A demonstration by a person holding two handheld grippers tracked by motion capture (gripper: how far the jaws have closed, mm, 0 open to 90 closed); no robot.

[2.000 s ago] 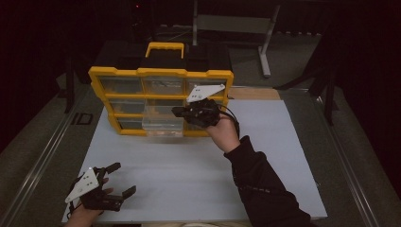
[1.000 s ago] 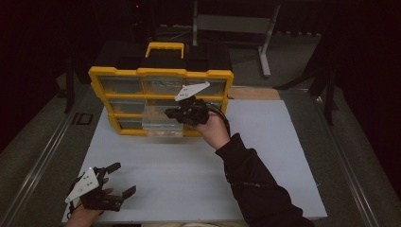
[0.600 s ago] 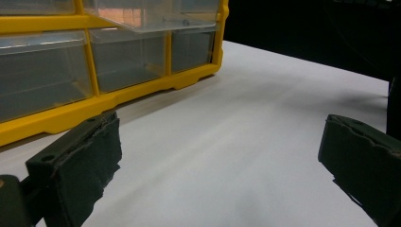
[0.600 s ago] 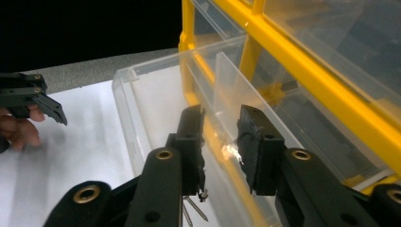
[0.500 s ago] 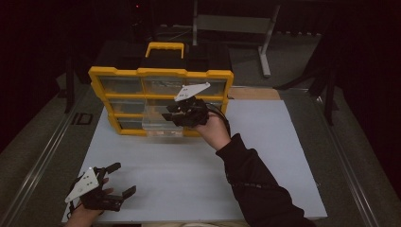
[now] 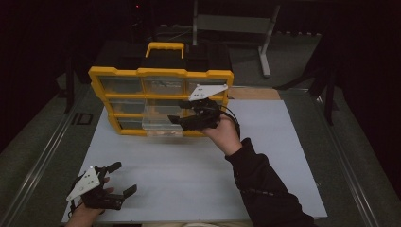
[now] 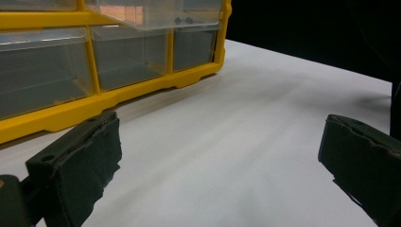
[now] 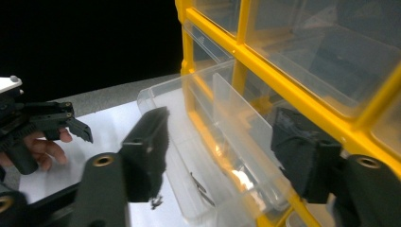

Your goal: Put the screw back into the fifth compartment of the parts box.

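Observation:
A yellow organizer (image 6: 161,74) with clear drawers stands at the far side of the white mat (image 6: 198,179). Its lower middle drawer (image 6: 158,124) is pulled out toward me. My right gripper (image 6: 176,112) hovers just over that drawer's right end; its jaws have just been opening and stand open with nothing between them. In the right gripper view the gripper (image 8: 224,151) looks into the drawer (image 8: 189,118), where thin dark metal pieces (image 8: 198,182) lie. My left gripper (image 6: 124,178) rests open at the mat's near left corner, its pads (image 7: 85,161) far apart and facing the organizer (image 7: 47,19).
A black case with a yellow handle (image 6: 164,47) sits behind the organizer. A grey metal stand (image 6: 265,42) rises at the back right. A wooden board edge (image 6: 253,93) shows beside the organizer. Metal rails (image 6: 33,175) border the mat on the left.
The right gripper's jaws went from shut to open, and the hand drew slightly right and up from the drawer front. The left gripper stayed where it was.

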